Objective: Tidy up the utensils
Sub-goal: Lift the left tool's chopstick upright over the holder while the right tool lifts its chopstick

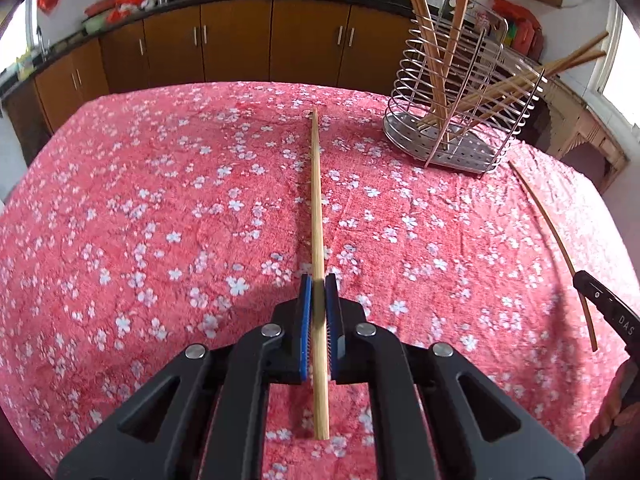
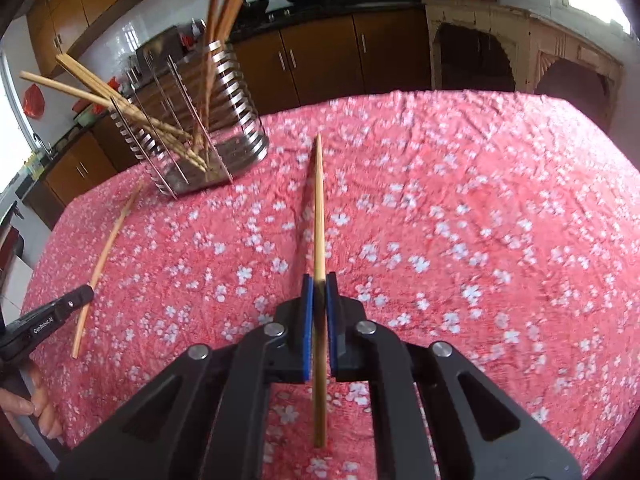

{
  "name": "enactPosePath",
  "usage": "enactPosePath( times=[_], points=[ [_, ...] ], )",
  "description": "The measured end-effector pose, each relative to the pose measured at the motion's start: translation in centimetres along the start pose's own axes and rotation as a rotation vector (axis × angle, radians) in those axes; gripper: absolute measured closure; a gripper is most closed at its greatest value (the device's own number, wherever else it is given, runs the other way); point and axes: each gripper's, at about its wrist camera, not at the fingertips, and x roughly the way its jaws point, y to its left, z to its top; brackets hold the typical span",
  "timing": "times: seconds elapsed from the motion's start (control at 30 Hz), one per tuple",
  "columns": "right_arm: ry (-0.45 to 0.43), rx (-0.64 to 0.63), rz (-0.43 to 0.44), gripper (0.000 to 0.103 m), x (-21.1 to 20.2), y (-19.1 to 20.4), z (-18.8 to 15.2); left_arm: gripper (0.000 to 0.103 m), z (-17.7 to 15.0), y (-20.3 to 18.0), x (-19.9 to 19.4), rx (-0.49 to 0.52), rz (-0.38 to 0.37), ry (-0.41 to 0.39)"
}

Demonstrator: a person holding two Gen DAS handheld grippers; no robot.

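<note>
My left gripper (image 1: 319,282) is shut on a pale wooden chopstick (image 1: 316,200) that points straight ahead over the pink floral tablecloth (image 1: 160,220). My right gripper (image 2: 319,280) is likewise shut on a second chopstick (image 2: 319,208), held above the cloth. A wire metal utensil holder (image 1: 460,100) with several chopsticks leaning in it stands at the far right of the left wrist view, and the same holder (image 2: 200,132) is at the far left of the right wrist view. Each view shows the other gripper at its edge, the right gripper (image 1: 582,280) and the left gripper (image 2: 89,291), gripping its chopstick.
Brown kitchen cabinets (image 1: 240,40) under a dark counter with pans run behind the table. A pale carved sideboard (image 2: 520,52) stands at the back right. A person's fingers (image 2: 40,412) show at the lower left edge.
</note>
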Motion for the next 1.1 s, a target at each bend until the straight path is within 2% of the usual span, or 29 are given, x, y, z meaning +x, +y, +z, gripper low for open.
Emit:
enactPosePath(
  times=[0.17, 0.3, 0.47, 0.63, 0.83, 0.97, 1.1],
  points=[
    [-0.108, 0.005, 0.015, 0.096, -3.6, -0.4, 1.2, 0.096, 0.2, 0.1, -2.8, 0.009, -0.040, -0.055],
    [-0.216, 0.006, 0.032, 0.096, -6.4, -0.4, 2.4, 0.096, 0.9, -0.3, -6.0, 0.021, -0.081, -0.147],
    [-0.330, 0.011, 0.070, 0.096, -9.3, -0.2, 3.7, 0.096, 2.1, 0.2, -9.1, -0.015, -0.133, -0.264],
    [-0.385, 0.021, 0.090, 0.096, -10.7, -0.2, 4.5, 0.096, 2.9, 1.1, -10.4, -0.065, -0.160, -0.327],
    [-0.401, 0.020, 0.094, 0.096, -10.9, 0.2, 4.8, 0.096, 3.4, 1.5, -10.7, -0.081, -0.161, -0.334],
    [-0.424, 0.007, 0.100, 0.096, -11.8, 0.5, 5.8, 0.096, 4.3, 1.3, -10.6, -0.068, -0.153, -0.338],
    [-0.469, -0.013, 0.121, 0.096, -14.1, 1.3, 8.2, 0.096, 6.7, 0.5, -12.4, -0.034, -0.138, -0.383]
  ],
)
